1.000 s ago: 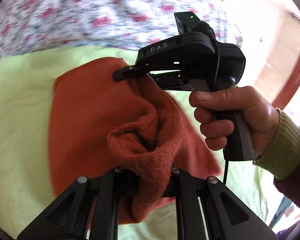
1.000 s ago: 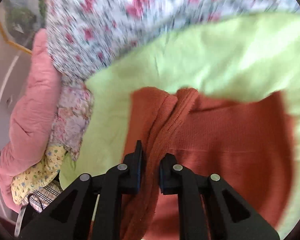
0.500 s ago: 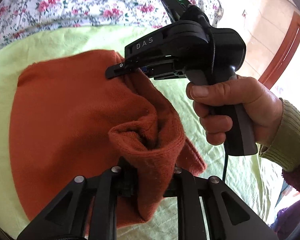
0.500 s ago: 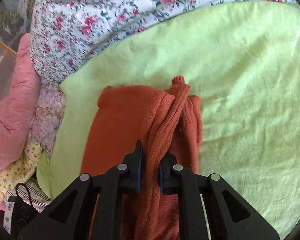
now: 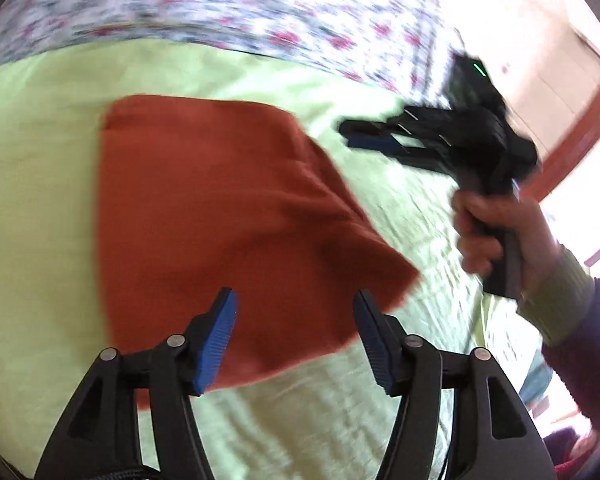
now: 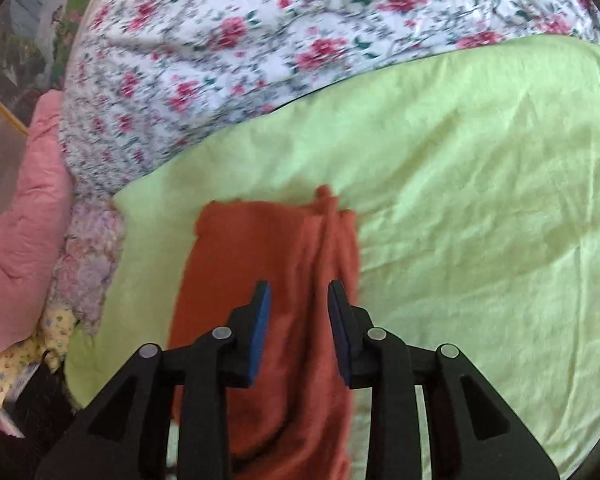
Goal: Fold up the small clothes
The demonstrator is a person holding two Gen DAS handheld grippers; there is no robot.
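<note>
An orange knitted garment [image 5: 220,216] lies folded flat on a light green sheet [image 5: 40,200]. My left gripper [image 5: 294,312] is open and empty, its blue pads just above the garment's near edge. My right gripper [image 6: 298,300] is open and empty over the garment [image 6: 268,264] in the right wrist view. It also shows in the left wrist view [image 5: 364,136], blurred, held in a hand off the garment's right side.
A floral bedcover [image 6: 260,48] lies beyond the green sheet [image 6: 480,200]. Pink bedding [image 6: 16,216] and a pile of patterned clothes [image 6: 32,352] sit at the left in the right wrist view. A wooden door frame [image 5: 580,128] stands at the right.
Both grippers were shut on the orange garment and have opened and let go. The garment now lies flat. The right gripper has drawn away to the right.
</note>
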